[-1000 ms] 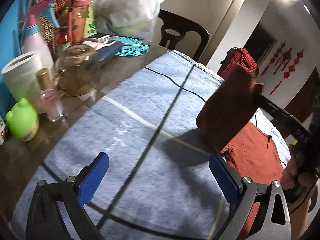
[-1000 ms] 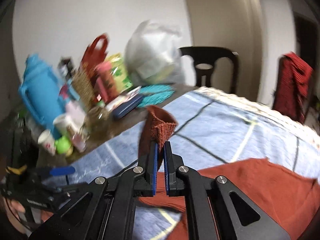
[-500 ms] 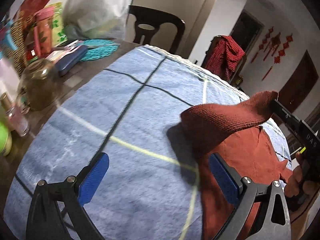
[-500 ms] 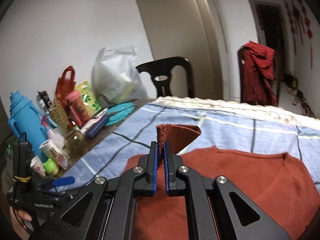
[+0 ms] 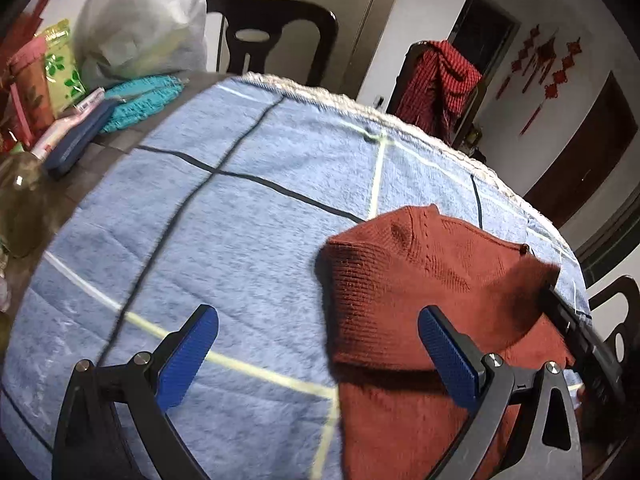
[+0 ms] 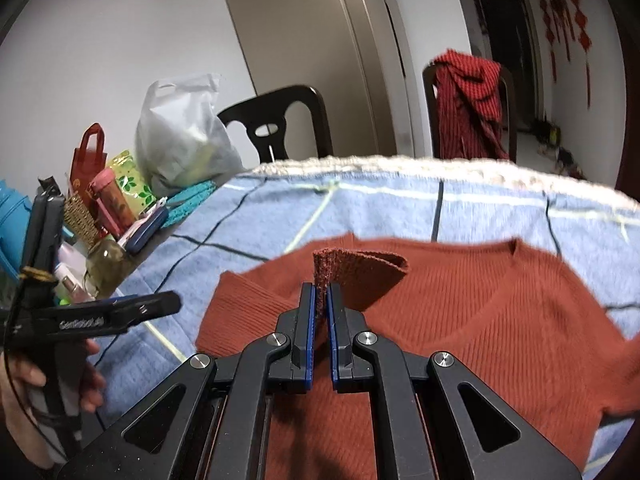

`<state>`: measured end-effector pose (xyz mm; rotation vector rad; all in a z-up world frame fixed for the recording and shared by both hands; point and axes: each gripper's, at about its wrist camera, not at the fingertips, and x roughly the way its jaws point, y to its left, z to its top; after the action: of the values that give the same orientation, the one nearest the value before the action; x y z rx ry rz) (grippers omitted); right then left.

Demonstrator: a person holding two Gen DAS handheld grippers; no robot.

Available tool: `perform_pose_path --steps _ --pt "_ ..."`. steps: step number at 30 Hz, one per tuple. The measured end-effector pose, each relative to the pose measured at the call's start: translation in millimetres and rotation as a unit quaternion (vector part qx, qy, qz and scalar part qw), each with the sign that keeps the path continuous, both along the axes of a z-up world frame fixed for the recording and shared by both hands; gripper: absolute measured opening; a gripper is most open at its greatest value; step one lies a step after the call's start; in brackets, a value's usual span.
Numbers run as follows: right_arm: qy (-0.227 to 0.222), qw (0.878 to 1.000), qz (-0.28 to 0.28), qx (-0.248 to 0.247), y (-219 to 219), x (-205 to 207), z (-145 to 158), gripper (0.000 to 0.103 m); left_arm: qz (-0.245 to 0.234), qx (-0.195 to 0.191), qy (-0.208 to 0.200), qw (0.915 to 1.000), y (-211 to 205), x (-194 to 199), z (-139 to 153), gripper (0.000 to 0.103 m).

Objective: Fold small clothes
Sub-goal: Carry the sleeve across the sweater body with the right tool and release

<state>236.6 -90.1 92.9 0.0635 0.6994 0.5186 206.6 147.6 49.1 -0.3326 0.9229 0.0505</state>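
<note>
A rust-red knitted sweater point(image 6: 500, 320) lies flat on a blue checked towel point(image 6: 380, 208), neckline toward the far edge. My right gripper point(image 6: 322, 300) is shut on the sleeve cuff point(image 6: 360, 272) and holds it over the sweater's body. In the left wrist view the sleeve point(image 5: 400, 300) lies folded across the sweater point(image 5: 400, 420), and the right gripper point(image 5: 560, 312) pinches its end at the right. My left gripper point(image 5: 318, 316) is open above the towel point(image 5: 240, 220) at the sweater's left edge, with nothing between its pads. A hand holds the left gripper point(image 6: 160, 304) at the lower left.
Clutter crowds the table's left side: a white plastic bag point(image 5: 140, 24), a teal mat point(image 5: 140, 96), a glass jar point(image 5: 20, 200), bottles point(image 6: 112, 204) and a dark case point(image 5: 76, 140). A black chair point(image 5: 276, 32) and a chair draped with red checked cloth point(image 5: 440, 84) stand beyond the far edge.
The right gripper has carried the sleeve rightward and down from above the bare towel to over the sweater's body. The left gripper has shifted right, toward the sweater, staying open.
</note>
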Motion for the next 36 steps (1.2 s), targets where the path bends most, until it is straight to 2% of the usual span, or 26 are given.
perform_pose_path --steps 8,17,19,21,25,27,29,31,35,36 --pt "0.029 0.999 -0.021 -0.001 -21 0 -18 0.006 -0.012 0.039 0.036 0.9985 -25 18 -21 0.101" --pt "0.103 0.994 -0.030 0.033 -46 -3 -36 0.006 -0.009 0.040 0.062 0.9972 -27 20 -39 0.099" --pt "0.113 0.993 -0.030 0.032 -51 -6 -39 0.008 -0.011 0.046 0.061 0.9971 -27 18 -39 0.099" --pt "0.121 0.991 -0.041 0.034 -58 -7 -41 0.015 -0.011 0.047 0.062 0.9969 -27 17 -40 0.099" --pt "0.134 0.987 -0.062 0.068 -73 -4 -39 0.020 -0.013 0.052 0.066 0.9964 -27 16 -42 0.099" --pt "0.141 0.984 -0.069 0.082 -75 2 -38 0.036 -0.011 0.049 0.066 0.9966 -27 15 -41 0.099" --pt "0.160 0.982 -0.054 0.090 -69 12 -41 0.043 -0.009 0.047 0.065 0.9967 -28 14 -41 0.099" --pt "0.177 0.980 -0.049 0.082 -61 22 -47 0.043 -0.009 0.046 0.067 0.9967 -29 12 -41 0.099" --pt "0.173 0.981 -0.056 0.061 -55 28 -52 0.043 -0.010 0.036 0.067 0.9971 -30 9 -39 0.099" --pt "0.167 0.983 -0.058 0.052 -53 28 -52 0.038 -0.012 0.036 0.067 0.9971 -30 8 -38 0.099"
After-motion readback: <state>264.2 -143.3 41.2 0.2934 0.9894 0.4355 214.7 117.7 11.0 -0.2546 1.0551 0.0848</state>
